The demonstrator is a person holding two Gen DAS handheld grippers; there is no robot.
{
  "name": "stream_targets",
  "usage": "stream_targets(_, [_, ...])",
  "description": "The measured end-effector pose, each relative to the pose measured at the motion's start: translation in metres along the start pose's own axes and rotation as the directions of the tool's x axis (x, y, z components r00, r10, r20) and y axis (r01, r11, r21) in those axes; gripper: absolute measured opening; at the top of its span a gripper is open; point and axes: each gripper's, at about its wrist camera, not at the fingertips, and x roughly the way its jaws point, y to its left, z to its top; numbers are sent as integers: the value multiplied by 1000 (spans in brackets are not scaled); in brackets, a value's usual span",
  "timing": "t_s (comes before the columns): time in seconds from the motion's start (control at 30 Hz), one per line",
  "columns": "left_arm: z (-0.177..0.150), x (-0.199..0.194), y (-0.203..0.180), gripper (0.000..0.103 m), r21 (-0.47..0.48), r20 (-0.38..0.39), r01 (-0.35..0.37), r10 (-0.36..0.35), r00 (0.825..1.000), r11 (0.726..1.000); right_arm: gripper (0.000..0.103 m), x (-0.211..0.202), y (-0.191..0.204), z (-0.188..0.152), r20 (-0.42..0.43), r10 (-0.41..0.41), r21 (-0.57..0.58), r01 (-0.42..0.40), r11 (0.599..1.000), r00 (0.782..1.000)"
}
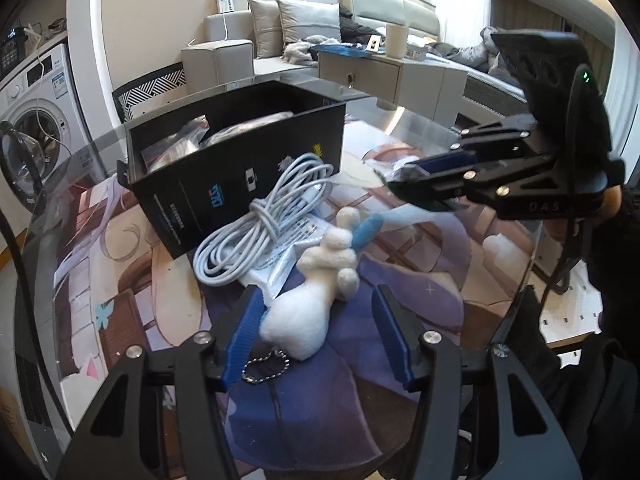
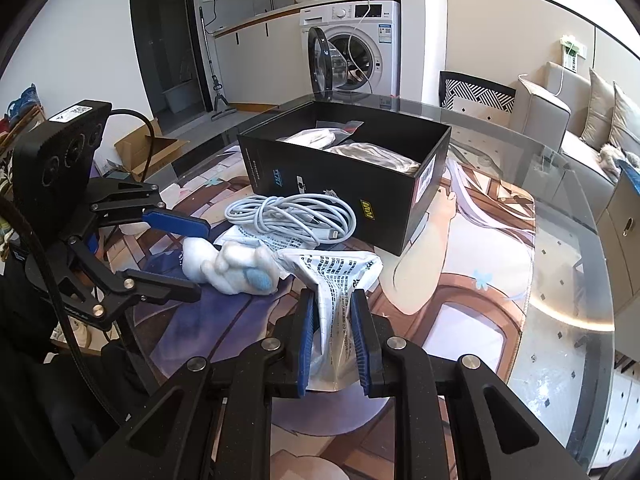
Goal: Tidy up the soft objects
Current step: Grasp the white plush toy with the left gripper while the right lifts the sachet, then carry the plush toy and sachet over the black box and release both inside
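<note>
Low in the left wrist frame we see our left gripper [image 1: 316, 328] with its jaws half open around the white plush toy [image 1: 308, 304], the left blue pad at its body, the right pad apart from it. Low in the right wrist frame our right gripper [image 2: 334, 320] is clamped narrow on a crumpled printed plastic bag [image 2: 332, 280]. A coiled white cable [image 2: 292, 218] lies just before the open black box [image 2: 344, 184] at upper centre

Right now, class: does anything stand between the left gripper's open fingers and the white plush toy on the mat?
Nothing visible does. The white plush toy already lies between the left gripper fingers; the coiled cable sits beyond it.
</note>
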Motion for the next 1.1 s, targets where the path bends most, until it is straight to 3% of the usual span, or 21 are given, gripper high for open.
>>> stream_targets(0.37, [7, 15, -9, 55, 37, -10, 13, -12, 1000, 999, 18, 0, 2, 0, -4, 10, -3, -10, 1000, 1000])
stream_targets(0.63, [12, 25, -13, 35, 49, -13, 2, -2, 1000, 999, 18, 6, 8, 0, -16, 30, -19, -31, 999, 999])
stream_targets(0.9, [15, 31, -16, 29, 59, -15, 23, -22, 1000, 998, 18, 10, 12, 1, -19, 41, -29, -41, 999, 999])
stream_targets(1.1, [16, 24, -7, 25, 4, 17, 65, -65, 998, 998, 18, 1, 9, 1, 9, 35, -28, -35, 999, 999])
